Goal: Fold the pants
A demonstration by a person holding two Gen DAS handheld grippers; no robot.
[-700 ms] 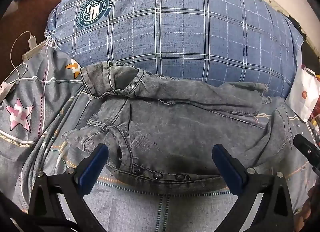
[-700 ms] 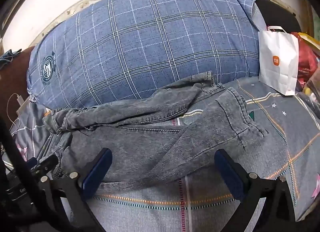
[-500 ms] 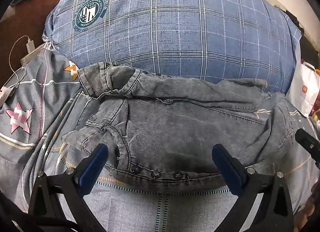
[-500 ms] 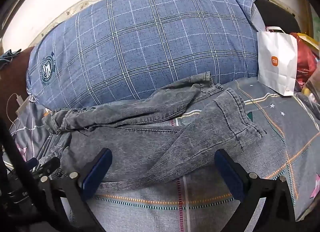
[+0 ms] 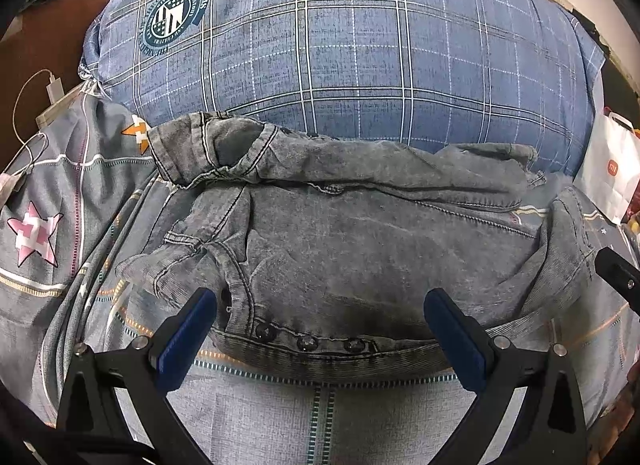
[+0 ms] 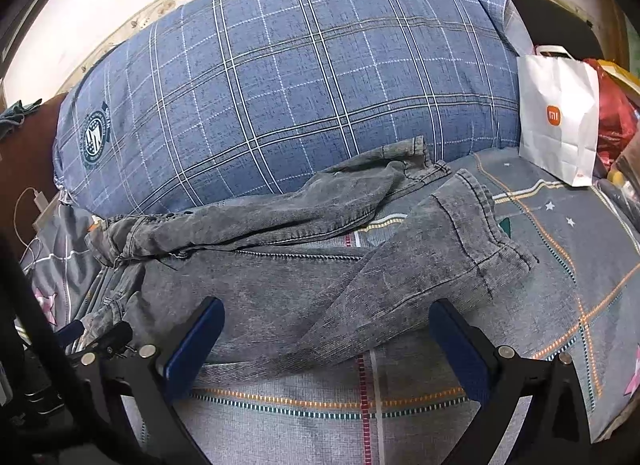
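A: Where are the pants [image 5: 352,249] right now?

B: Spread in a loose heap on the bed [image 5: 304,417], with the far edge pushed up against the big checked pillow [image 5: 360,45]; the waistband with its row of buttons [image 5: 306,342] lies nearest the left gripper [image 5: 320,329]; the two legs run off to the right, one of them rumpled along the foot of the pillow, the other ending in a cuff [image 6: 486,241] out in front of the right gripper [image 6: 326,339].

A: And are the grippers holding anything?

B: No; both stand spread wide with nothing between the pads; the left one hangs over the waistband edge, the right over the near leg, though I cannot tell whether either touches the cloth.

A: So how would you do this step well?

B: I judge the first grasp is what is in hand; pinch the waistband edge with the left and the cuff of the near leg with the right; take the whole layer of cloth, not just a wrinkle; then pull both ends apart to flatten the legs before folding; the denim looks stiff, so a shallow bite may slip.

A: Anything to avoid?

B: The white bag [image 6: 560,113] and the charger cable [image 5: 24,113] sit well apart; the pillow is the real obstacle.
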